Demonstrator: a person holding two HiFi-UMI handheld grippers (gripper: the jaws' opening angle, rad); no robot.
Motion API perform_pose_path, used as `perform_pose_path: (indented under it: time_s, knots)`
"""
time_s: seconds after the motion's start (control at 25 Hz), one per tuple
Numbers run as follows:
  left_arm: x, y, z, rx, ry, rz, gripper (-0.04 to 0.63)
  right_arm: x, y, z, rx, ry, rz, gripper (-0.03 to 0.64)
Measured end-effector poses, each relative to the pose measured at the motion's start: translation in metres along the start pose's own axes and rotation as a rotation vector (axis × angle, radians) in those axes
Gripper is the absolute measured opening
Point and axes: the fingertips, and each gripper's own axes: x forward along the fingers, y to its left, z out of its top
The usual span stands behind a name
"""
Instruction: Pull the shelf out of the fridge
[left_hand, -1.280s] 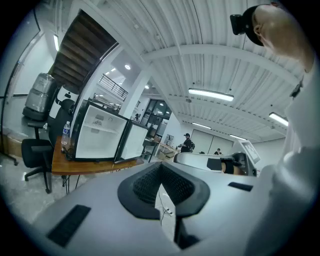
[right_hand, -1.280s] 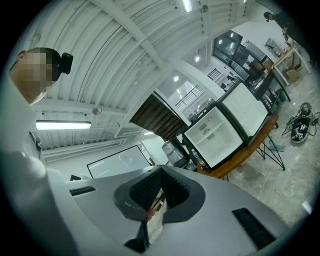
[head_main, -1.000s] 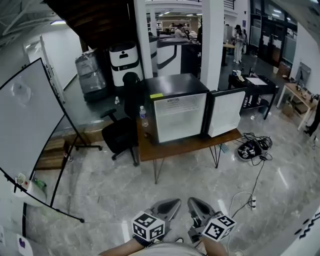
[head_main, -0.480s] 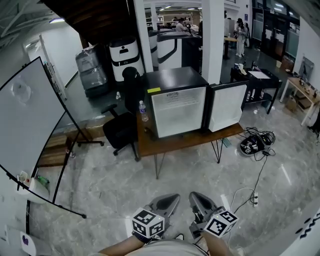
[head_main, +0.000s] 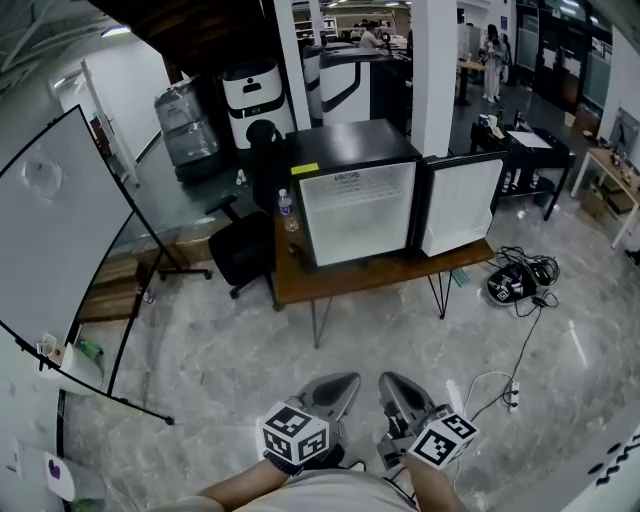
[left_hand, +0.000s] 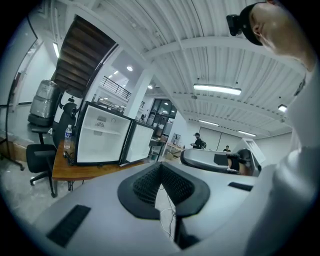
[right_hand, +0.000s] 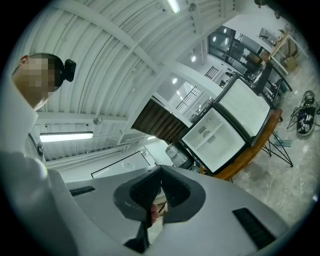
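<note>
A small black fridge stands on a wooden table a few steps ahead, its door swung open to the right. Its white inside shows, with a pale shelf across it, which also shows in the right gripper view. Both grippers hang low and close to my body, far from the fridge. The left gripper and the right gripper are both shut with nothing held. Their jaw tips meet in the left gripper view and in the right gripper view.
A water bottle stands on the table's left end, beside a black office chair. A large whiteboard on a stand is at the left. Cables and a dark bundle lie right of the table, and a power strip is on the marble floor.
The view has drawn slightly nearer to the fridge, which now sits a little higher and larger. Both grippers stay shut and low at my body.
</note>
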Motion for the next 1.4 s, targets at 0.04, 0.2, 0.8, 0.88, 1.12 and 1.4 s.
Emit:
perform_pose_path:
  time_s: [0.04,0.2,0.8,0.88,1.12,1.4]
  knots:
    - [0.005,0.004,0.001,-0.001,0.001,0.0,0.006,0.004,-0.004,0.002,0.003,0.0,-0.002,0.017]
    - [0.027,0.028,0.008,-0.015,-0.003,0.001,0.006,0.024,-0.026,0.009,0.013,0.003,-0.015,0.017]
    - [0.151,0.184,0.078,0.01,0.005,-0.045,0.006,0.198,-0.13,0.072,0.022,-0.025,-0.076,0.017]
    - [0.162,0.202,0.087,0.018,0.006,-0.047,0.006,0.217,-0.14,0.077,0.023,-0.027,-0.081,0.017]
    - [0.188,0.241,0.106,0.021,0.002,-0.034,0.006,0.259,-0.166,0.093,0.024,-0.026,-0.087,0.017]
    - [0.226,0.283,0.123,0.004,-0.007,0.024,0.006,0.31,-0.203,0.118,0.038,-0.012,-0.051,0.017]
